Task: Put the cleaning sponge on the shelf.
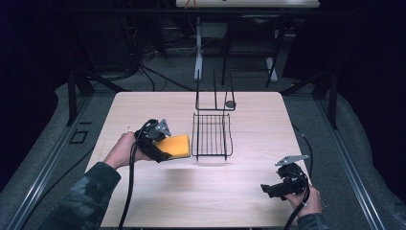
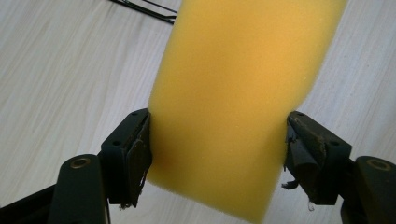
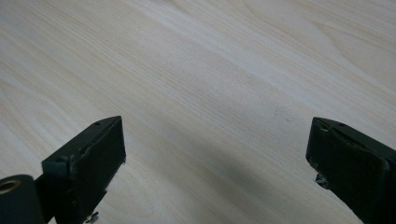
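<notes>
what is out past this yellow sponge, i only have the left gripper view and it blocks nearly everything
Observer: A black wire rack lies flat on the light wooden table, just right of the yellow foam sponge in the high view.
Operator: is the sponge touching that rack
Observer: Its far end is right at the rack's left edge; I cannot tell if they touch.
Operator: where is the other tool
Observer: The right tool is near the table's front right corner, well apart from the rack.
Operator: is it holding anything
Observer: No. In the right gripper view its jaws stand wide apart over bare wood.
</notes>
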The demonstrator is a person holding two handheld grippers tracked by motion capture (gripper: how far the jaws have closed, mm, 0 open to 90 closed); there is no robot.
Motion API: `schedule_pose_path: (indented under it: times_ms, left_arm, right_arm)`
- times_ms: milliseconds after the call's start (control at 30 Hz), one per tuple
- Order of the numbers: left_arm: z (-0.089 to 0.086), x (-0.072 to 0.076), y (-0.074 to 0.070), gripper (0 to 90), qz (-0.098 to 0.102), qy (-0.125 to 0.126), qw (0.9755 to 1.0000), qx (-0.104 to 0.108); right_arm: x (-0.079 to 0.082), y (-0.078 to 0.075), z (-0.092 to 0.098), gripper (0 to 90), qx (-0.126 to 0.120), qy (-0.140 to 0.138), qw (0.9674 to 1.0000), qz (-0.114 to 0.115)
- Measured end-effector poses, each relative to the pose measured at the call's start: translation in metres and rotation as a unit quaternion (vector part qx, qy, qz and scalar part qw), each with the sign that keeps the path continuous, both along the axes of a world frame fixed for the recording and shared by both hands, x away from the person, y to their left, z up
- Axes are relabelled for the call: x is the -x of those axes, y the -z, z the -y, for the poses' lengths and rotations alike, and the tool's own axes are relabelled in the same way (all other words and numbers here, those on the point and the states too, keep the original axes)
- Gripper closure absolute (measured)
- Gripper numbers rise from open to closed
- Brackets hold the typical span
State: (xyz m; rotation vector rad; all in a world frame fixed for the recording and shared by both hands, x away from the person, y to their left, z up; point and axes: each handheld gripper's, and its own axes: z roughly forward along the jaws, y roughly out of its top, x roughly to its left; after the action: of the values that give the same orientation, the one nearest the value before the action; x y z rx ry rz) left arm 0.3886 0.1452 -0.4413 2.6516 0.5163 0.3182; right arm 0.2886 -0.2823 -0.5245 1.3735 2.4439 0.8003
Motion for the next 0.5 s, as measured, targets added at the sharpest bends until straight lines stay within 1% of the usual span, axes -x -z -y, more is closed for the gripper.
schedule_pose_path:
  times_ms: [33, 167, 233, 267, 333, 367, 400, 500]
  left_arm:
    - [0.001, -0.001, 0.000, 29.7, 0.001, 0.000, 1.0000, 0.000]
    - [0.008, -0.003, -0.003, 29.7, 0.006, 0.006, 1.0000, 0.001]
    - [0.011, -0.003, -0.004, 29.7, 0.008, 0.008, 0.9999, 0.003]
    - [0.013, -0.003, -0.004, 29.6, 0.010, 0.011, 0.9999, 0.001]
    - [0.018, -0.004, -0.004, 29.6, 0.011, 0.015, 0.9998, 0.001]
    - [0.019, -0.004, -0.004, 29.7, 0.013, 0.016, 0.9998, 0.000]
    - [0.020, -0.005, -0.004, 29.7, 0.013, 0.018, 0.9997, -0.001]
    - [0.024, -0.007, -0.004, 29.7, 0.014, 0.018, 0.9997, 0.000]
  right_arm:
    - [0.000, 0.000, 0.000, 4.2, -0.003, 0.002, 1.0000, -0.001]
    - [0.001, 0.000, -0.001, 4.2, 0.000, 0.001, 1.0000, 0.000]
    - [0.001, 0.000, -0.001, 4.2, 0.005, -0.001, 1.0000, 0.002]
    - [0.001, 0.000, -0.002, 4.2, 0.001, 0.000, 1.0000, 0.000]
    - [0.000, 0.000, -0.002, 4.2, 0.006, -0.003, 1.0000, 0.001]
    - [0.000, 0.000, -0.003, 4.2, 0.002, -0.002, 1.0000, -0.001]
    - [0.000, 0.000, -0.002, 4.2, 0.006, -0.004, 1.0000, 0.000]
    - [0.000, 0.000, -0.002, 4.3, 0.003, -0.001, 1.0000, -0.001]
